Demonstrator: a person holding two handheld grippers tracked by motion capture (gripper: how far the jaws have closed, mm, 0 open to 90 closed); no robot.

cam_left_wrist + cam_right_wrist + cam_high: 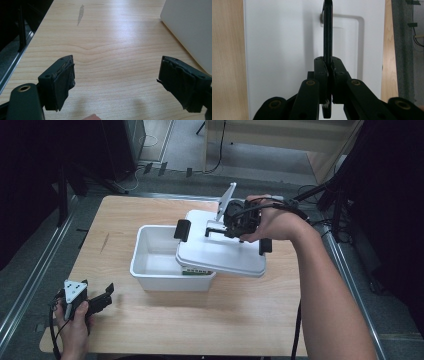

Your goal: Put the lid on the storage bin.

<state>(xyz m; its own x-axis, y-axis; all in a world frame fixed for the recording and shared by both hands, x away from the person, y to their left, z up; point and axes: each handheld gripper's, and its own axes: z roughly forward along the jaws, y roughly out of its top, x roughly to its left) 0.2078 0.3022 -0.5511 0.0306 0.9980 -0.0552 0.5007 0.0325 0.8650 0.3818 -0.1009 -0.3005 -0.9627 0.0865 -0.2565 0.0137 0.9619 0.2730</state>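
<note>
Left hand-held gripper (102,296): jaws spread, nothing between them; rested at the tabletop's (240,315) near left corner, well apart from the box
Box (155,257): white, open at its left; lid lies askew over its right end
Lid (220,252): carried by its black handle (327,37); long axis slanted across the box
Right hand-held gripper (216,230): pinched on the handle; the nearer one
</note>
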